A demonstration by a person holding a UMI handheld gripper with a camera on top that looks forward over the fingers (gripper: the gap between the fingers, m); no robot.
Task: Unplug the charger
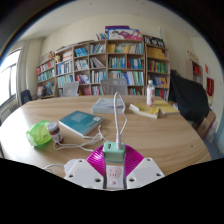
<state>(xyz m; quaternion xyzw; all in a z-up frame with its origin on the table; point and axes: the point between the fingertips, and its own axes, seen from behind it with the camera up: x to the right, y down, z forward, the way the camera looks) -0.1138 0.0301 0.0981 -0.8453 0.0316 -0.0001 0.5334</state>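
A hand-held gripper (114,178) closes in on a pale green charger (114,151) standing upright on a round wooden table (160,135), its white cable (117,118) rising toward twelve o'clock before trailing off across the tabletop. The charger sits dead ahead of the fingers, directly between their tips at twelve o'clock, its long axis vertical and in line with the gripper's approach, atop what appears to be a white power strip (113,172) lying crosswise below it. The magenta pads (98,157) flank the charger closely on both sides; whether they actually press on it is hard to judge from this angle, so the grip cannot be called. The coming pull looks likely to run straight up, away from the strip. At ten o'clock lies a blue book (78,123), with a green container (40,133) at nine o'clock, its contents not discernible. Crowded bookshelves (105,65) line the far wall.
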